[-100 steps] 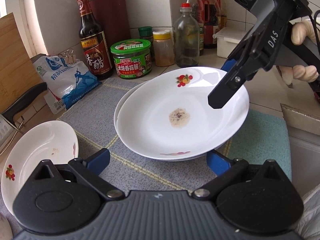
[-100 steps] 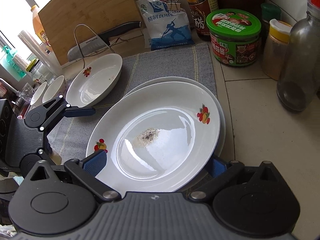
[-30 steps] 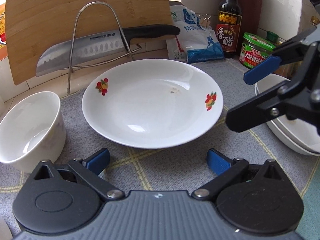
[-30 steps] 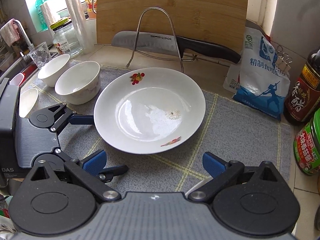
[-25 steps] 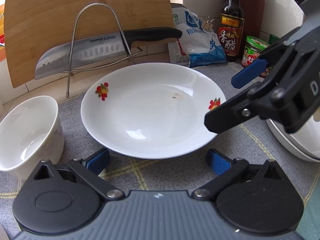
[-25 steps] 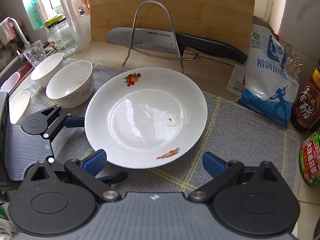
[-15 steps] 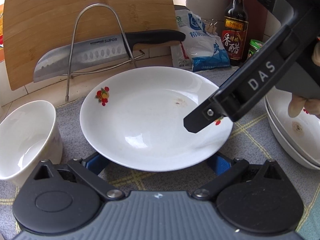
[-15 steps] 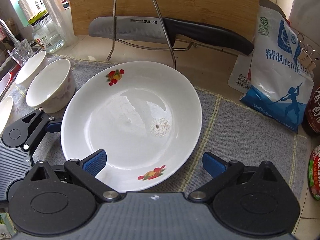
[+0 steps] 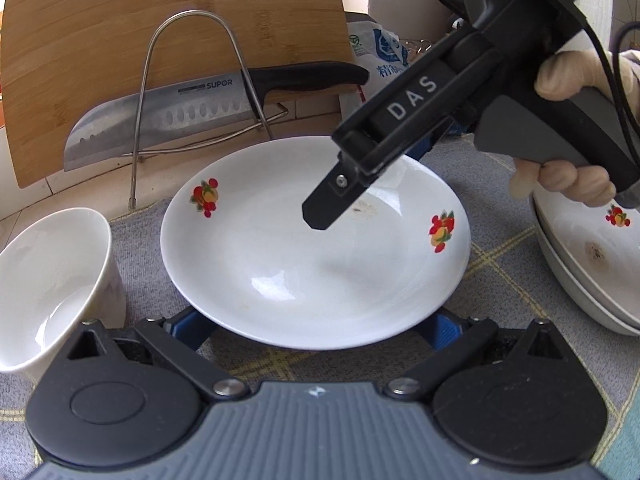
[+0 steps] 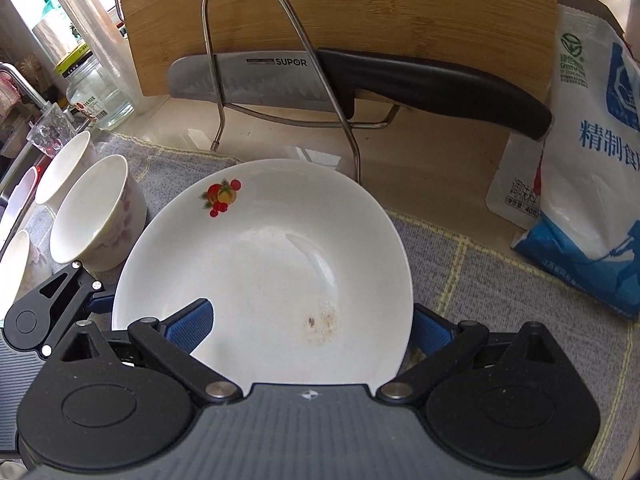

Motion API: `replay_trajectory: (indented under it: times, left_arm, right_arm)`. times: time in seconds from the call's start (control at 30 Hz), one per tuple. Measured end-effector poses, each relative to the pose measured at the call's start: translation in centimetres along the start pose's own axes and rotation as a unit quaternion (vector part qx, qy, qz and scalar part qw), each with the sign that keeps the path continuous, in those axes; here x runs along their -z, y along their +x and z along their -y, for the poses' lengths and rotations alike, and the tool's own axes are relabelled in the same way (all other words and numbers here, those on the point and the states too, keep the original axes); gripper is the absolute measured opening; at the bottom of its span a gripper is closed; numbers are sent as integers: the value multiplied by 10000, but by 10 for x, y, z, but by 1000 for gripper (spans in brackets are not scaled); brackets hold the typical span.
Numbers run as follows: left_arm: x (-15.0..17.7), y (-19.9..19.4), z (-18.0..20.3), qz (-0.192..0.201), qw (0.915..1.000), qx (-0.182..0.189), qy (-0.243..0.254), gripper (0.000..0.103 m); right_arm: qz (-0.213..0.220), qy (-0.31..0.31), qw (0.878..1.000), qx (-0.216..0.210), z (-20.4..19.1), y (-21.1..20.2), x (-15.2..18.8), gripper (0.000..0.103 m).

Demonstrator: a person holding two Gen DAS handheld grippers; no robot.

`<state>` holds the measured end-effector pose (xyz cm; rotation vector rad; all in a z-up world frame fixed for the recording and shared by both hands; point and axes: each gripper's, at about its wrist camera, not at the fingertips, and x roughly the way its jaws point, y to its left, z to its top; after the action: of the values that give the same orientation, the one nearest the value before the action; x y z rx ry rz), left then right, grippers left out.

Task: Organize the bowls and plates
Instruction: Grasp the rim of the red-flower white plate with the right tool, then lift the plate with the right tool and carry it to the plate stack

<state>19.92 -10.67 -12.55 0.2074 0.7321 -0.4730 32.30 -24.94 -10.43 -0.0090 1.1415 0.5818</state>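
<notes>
Left black two-finger gripper with blue pads low and level, jaws spread wide, right black two-finger gripper marked DAS angled down from the upper right, jaws spread wide, gloved hand wrapped around its grey handle

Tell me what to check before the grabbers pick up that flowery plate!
1. Right gripper open around the plate: ok, one finger above the dish, the other outside the rim.
2. Left gripper open at the plate's near edge: ok, both blue pads sit low beside the rim.
3. Either gripper already pinching the plate: not ok, neither has closed.
4. Bowl out of the way: ok, it stands apart on the left.
5. Knife safe: ok, it rests on its wire rack behind the plate.
6. Stack of plates ready to receive it: cannot tell, mostly cut off.
</notes>
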Motion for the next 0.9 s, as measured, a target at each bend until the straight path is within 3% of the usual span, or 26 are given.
replay_trajectory:
  times: [0.37, 0.63, 0.9]
  left_arm:
    - [1, -4, 1, 11, 9999, -15, 99, 103]
    - [0, -5, 4, 34, 9998, -91, 162, 103]
    - [1, -6, 4, 63, 9998, -108, 164, 103]
  right_arm:
    - [-8, -191, 9991, -390, 11, 12, -28, 103]
    - [-99, -342, 9976, -594, 12, 14, -37, 94]
    - [-151, -441, 9972, -584, 11, 16, -39, 94]
